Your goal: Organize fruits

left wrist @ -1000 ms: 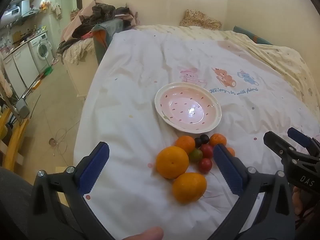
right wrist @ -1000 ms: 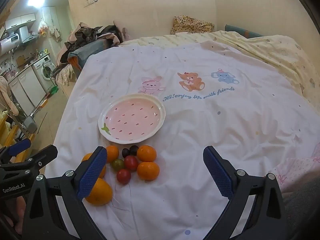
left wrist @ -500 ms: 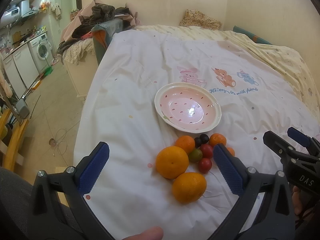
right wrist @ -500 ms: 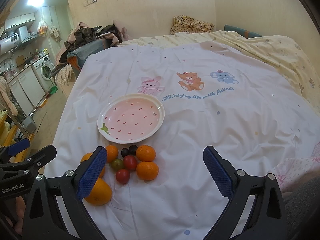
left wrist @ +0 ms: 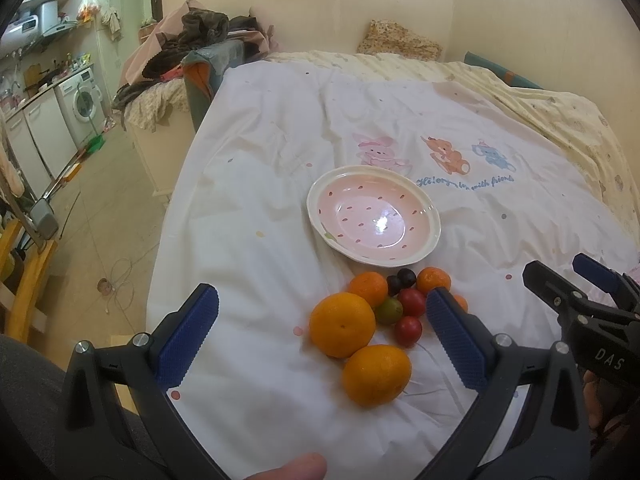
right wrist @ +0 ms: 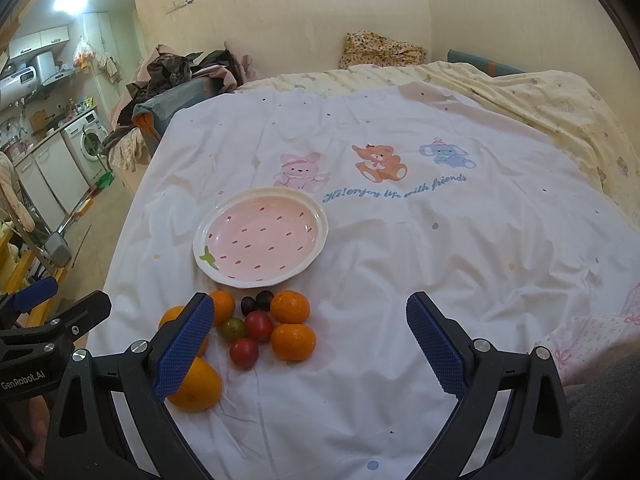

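A pink strawberry-pattern plate [left wrist: 434, 222] [right wrist: 322, 236] lies empty on the white bedsheet. Just in front of it is a cluster of fruit: two large oranges [left wrist: 342, 324] [left wrist: 376, 374], several small mandarins [right wrist: 290, 306] [right wrist: 293, 341], red cherry tomatoes [right wrist: 244, 353], a green one [right wrist: 233, 328] and dark grapes [right wrist: 264, 300]. My left gripper [left wrist: 320, 344] is open and empty, its jaws hovering either side of the large oranges. My right gripper [right wrist: 310, 344] is open and empty, just right of the fruit cluster.
The sheet [right wrist: 440, 240] bears printed cartoon animals and blue lettering. A yellow blanket [right wrist: 560, 112] lies at the right and back. A pile of clothes [left wrist: 200, 40] sits beyond the bed's left edge. A washing machine [left wrist: 82, 104] and floor lie left.
Almost nothing has changed. Both grippers stay open and hold nearly still; the right wrist view shifted very slightly.
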